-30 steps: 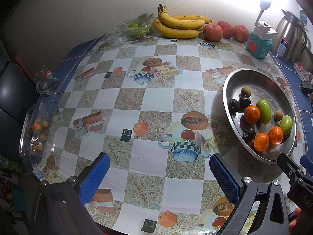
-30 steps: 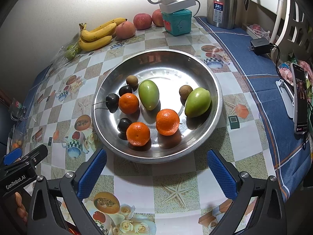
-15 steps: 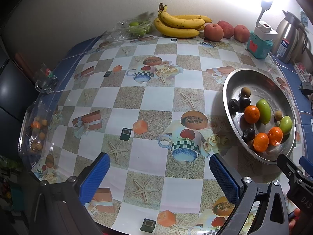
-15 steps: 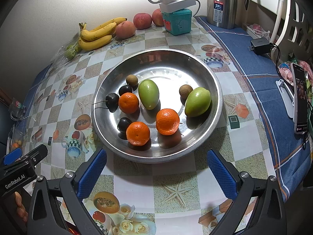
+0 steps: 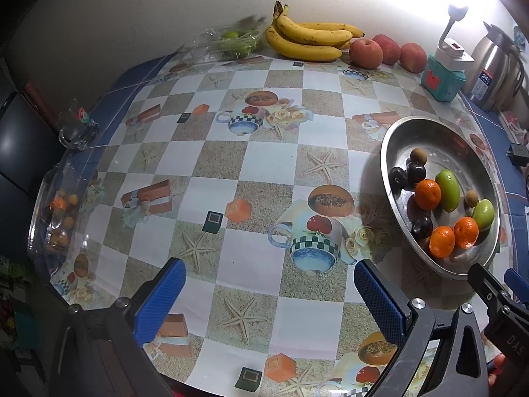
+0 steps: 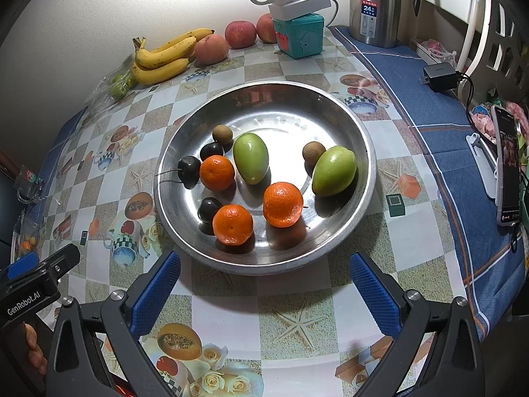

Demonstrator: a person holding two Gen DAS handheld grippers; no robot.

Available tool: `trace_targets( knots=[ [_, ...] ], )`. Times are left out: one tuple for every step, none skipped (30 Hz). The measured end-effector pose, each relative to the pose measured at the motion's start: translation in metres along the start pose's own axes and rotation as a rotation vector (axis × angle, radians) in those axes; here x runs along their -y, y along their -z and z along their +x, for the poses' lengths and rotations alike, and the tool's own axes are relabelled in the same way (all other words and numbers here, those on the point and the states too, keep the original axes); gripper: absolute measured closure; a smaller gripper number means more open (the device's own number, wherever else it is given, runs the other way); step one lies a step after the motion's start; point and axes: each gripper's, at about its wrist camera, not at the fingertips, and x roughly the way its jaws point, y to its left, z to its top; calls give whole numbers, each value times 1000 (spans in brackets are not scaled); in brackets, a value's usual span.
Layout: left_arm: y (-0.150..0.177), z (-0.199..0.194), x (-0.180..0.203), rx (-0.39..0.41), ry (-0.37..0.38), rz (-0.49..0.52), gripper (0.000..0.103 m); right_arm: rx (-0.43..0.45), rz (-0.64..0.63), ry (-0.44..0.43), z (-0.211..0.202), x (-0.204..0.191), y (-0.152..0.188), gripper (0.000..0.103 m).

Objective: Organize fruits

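Both blue-padded grippers hang spread wide and empty: the left gripper [image 5: 269, 292] over the checked oilcloth table [image 5: 264, 165], the right gripper [image 6: 264, 286] just short of the round steel pan [image 6: 360, 139] holding three oranges [image 6: 282, 204], two green mangoes [image 6: 250, 157] and small dark plums [image 6: 189, 167]

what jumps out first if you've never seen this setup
The big steel pan straight ahead of the open right gripper, holding three oranges, two green mangoes and small dark and brown fruits. Then the bananas and apples lined along the back wall, under a bright lamp glare. The open left gripper faces bare checkered tablecloth.
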Motion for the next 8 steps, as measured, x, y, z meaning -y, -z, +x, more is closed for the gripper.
trace_targets(
  knots=[
    [0, 0, 0, 2, 0, 1, 0, 0, 0, 0, 0, 0, 0, 1],
    [0, -1, 0, 8, 2, 4, 0, 0, 0, 0, 0, 0, 0, 1],
    [0, -3, 1, 19, 7, 5, 0, 0, -1, 0, 0, 0, 0, 1],
    [0, -6, 1, 31, 9, 7, 0, 0, 0, 0, 0, 0, 0, 1],
    [0, -7, 1, 39, 9, 7, 0, -1, 0, 0, 0, 0, 0, 1],
    [0, -8, 1, 42, 9, 4, 0, -1, 0, 0, 1, 0, 1, 1],
    [-1, -8, 1, 41, 9, 1, 0, -1, 1, 0, 1, 1, 1, 1],
    [-1, -7, 0, 39, 10, -3, 0, -1, 1, 0, 1, 1, 1, 1]
  ],
)
